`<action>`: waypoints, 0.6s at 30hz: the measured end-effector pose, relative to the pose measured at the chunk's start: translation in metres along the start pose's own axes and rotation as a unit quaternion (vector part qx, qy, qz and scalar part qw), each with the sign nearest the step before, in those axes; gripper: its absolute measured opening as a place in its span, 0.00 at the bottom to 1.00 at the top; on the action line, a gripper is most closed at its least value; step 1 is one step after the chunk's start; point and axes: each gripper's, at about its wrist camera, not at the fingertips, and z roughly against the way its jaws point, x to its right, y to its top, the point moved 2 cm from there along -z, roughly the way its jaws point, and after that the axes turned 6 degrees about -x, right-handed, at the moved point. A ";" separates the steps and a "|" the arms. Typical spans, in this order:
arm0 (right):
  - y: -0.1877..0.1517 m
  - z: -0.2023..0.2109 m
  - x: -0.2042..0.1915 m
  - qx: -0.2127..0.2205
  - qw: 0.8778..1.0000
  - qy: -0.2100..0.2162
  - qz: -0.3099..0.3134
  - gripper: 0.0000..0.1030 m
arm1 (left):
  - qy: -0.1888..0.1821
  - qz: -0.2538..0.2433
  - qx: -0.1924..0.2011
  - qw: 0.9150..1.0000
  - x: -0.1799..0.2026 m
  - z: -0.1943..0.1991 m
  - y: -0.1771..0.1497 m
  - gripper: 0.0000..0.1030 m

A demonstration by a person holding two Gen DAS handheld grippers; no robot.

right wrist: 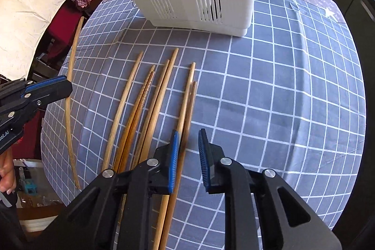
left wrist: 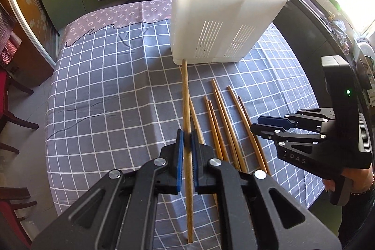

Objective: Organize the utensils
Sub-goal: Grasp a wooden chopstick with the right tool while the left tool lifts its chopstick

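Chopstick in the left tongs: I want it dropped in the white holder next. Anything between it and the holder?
Nothing visible. The left tongs grip the chopstick; only bare tablecloth lies between it and the holder. The loose chopsticks lie off to the side.

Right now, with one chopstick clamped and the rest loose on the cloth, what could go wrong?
1. The left gripper pinches the long wooden chopstick partway along; it could pivot or slip during the lift.
2. Its far tip sits close to the white slotted plastic utensil holder and might knock it.
3. The right gripper, open over touching bamboo chopsticks, may catch two.
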 end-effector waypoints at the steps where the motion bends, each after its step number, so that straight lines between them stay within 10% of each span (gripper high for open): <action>1: 0.002 -0.002 -0.001 -0.001 1.000 -0.007 0.001 0.18 | -0.002 -0.001 0.001 1.000 -0.001 0.001 -0.001 0.06; 18: 0.007 -0.009 -0.007 -0.020 0.998 -0.054 0.010 0.18 | -0.006 -0.011 0.006 1.000 0.001 0.007 -0.004 0.06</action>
